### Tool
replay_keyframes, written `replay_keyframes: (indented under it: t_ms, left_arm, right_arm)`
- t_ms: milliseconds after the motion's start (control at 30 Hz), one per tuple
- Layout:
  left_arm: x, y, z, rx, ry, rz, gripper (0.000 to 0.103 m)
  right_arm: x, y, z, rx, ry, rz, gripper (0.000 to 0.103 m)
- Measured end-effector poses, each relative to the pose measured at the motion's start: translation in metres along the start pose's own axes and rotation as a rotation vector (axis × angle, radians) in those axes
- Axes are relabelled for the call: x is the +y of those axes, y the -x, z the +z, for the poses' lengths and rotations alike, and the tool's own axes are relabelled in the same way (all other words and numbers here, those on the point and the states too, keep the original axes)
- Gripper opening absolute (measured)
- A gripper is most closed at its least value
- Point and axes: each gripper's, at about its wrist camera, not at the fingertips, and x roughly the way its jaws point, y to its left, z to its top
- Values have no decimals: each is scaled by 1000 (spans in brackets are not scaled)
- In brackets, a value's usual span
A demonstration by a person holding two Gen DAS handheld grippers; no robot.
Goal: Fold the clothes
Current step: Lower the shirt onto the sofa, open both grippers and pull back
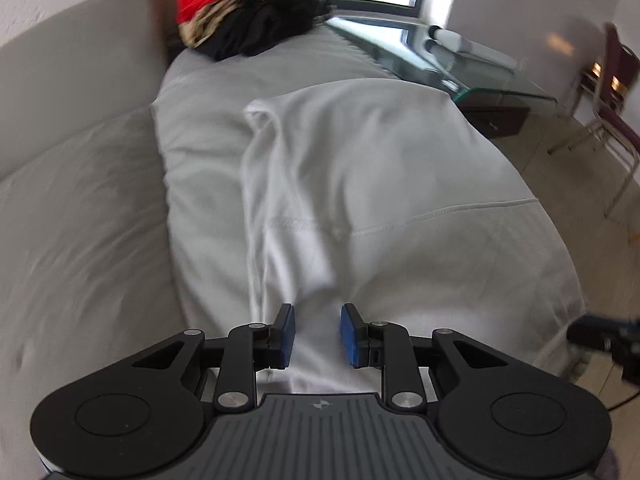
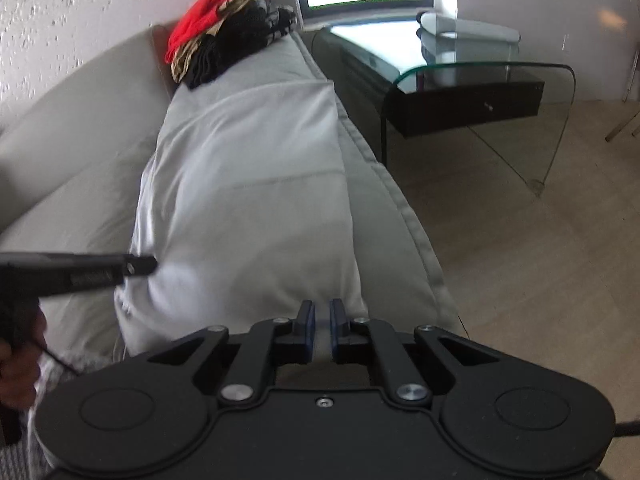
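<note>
White cloth, a garment [image 1: 360, 184], lies spread along the seat of a pale grey sofa [image 1: 80, 208], with a stitched hem running across it. At the far end of the seat sits a pile of clothes [image 1: 248, 12] in red, tan and black, well apart from the garment.

Left gripper [image 1: 317, 336] points down at the near edge of the garment, jaws a narrow way apart; a ridge of the cloth lies just ahead of the gap, but the blue pads [image 1: 349, 334] do not press on it.

Right gripper [image 2: 321, 330] sits at the garment's near right corner by the seat's edge. Its jaws are almost together with pale cloth in the slit between them; whether the pads pinch it I cannot tell.

Beside the sofa stands a glass table [image 2: 480, 76] on a beige floor [image 2: 540, 248].
</note>
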Motion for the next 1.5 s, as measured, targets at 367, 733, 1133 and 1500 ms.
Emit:
replay_keyframes:
  t_ms: [367,733,1133,1500]
  left_arm:
    - [-17,99,-5,-68,-21,42,51]
    - [-19,174,-9,-155,18,-10,79]
    - [-23,186,-18,-172,-2,-11,83]
    - [-29,177,-19,-169,-21,5,84]
  right_arm:
    - [45,84,13,-37,16,86,60]
    - [76,152,27,-65,91,4,89]
    - [89,166,25,-80,130,-62,92]
    - [83,160,22,-63,118,-70,92]
